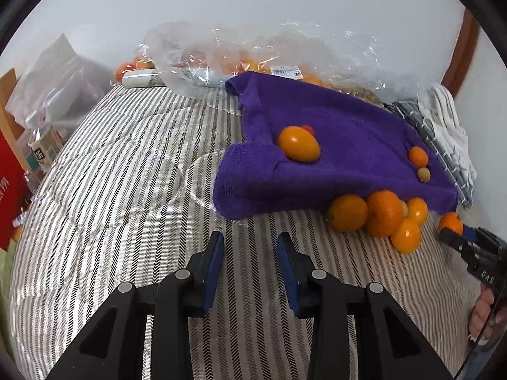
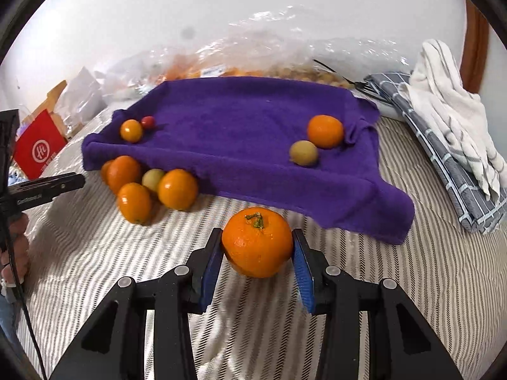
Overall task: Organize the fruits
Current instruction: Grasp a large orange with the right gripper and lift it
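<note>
One orange [image 2: 257, 247], stem up | right claw [image 2: 257, 255] grips it | left claw [image 1: 250, 253] agape, holding nothing

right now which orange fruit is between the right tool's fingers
The stemmed orange, green stalk on top, sits between the right tool fingers on the striped cover. The other oranges lie heaped by the purple towel or on it.

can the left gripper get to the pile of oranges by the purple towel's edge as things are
Probably yes. The left gripper is open and empty, and only bare striped bedding lies between it and the orange pile. The purple towel overhangs the rear fruits, and the right gripper, shut on an orange, hovers close by.
</note>
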